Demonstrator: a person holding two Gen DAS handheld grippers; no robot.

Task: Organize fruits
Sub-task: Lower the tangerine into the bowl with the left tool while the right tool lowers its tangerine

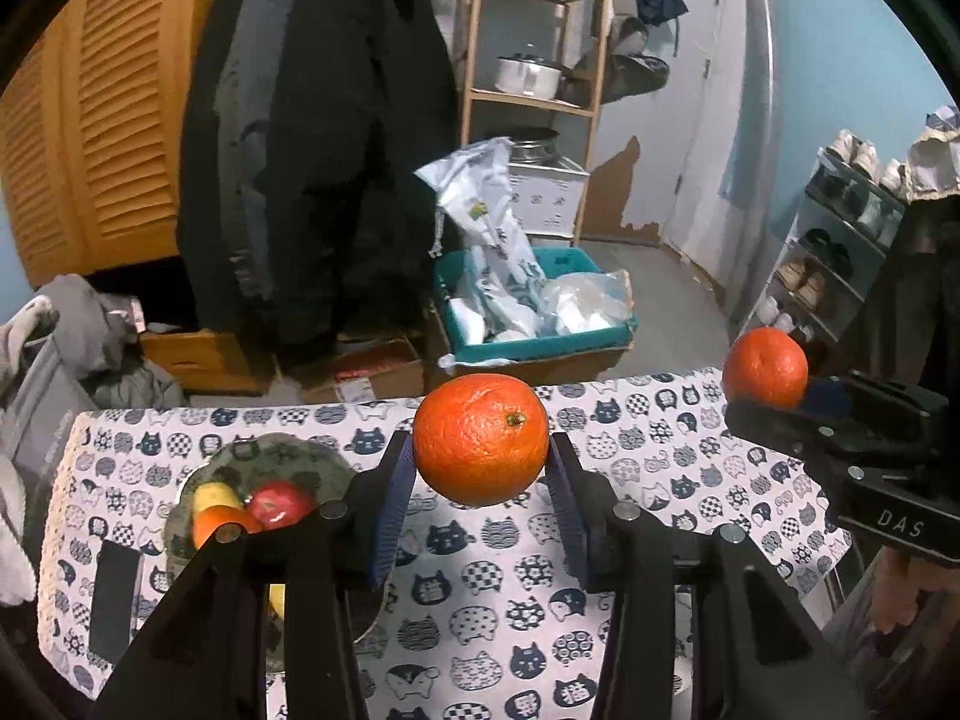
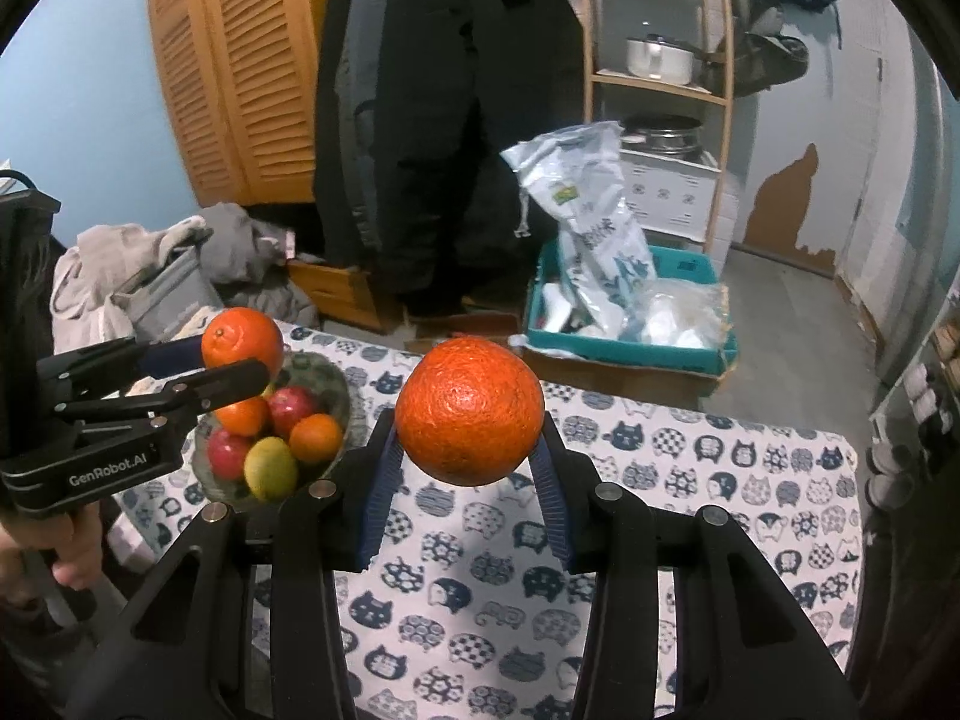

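Oranges are in both grippers at once. The left gripper (image 1: 480,456) has its fingers closed on a stem-marked orange (image 1: 480,439), the blue ribbed pads (image 1: 393,510) pressing its flanks so that the fruit hangs clear of the cat-print tablecloth (image 1: 528,600). The right gripper (image 2: 470,450) likewise clamps a second orange (image 2: 470,411) between its pads, also lifted off the cloth. Each grip sits near the widest part of the round fruit, which I judge is what keeps it from squirting out.

In the right wrist view, the left gripper appears at about 9 o'clock, its orange just above the glass bowl (image 2: 336,378). That bowl already holds red apples (image 2: 293,408), more oranges (image 2: 315,437) and a yellow-green lemon (image 2: 271,468), so it looks like the collecting place. In the left wrist view the bowl lies at about 8 o'clock, partly hidden behind the gripper's own frame, while the right gripper's orange shows at about 3 o'clock, well apart from the bowl.

The left fruit seems ready for release into the bowl; the right one would have to travel leftward across the table first. With the bowl fairly full, a dropped orange could roll off the heap, so a low, gentle release seems wise.
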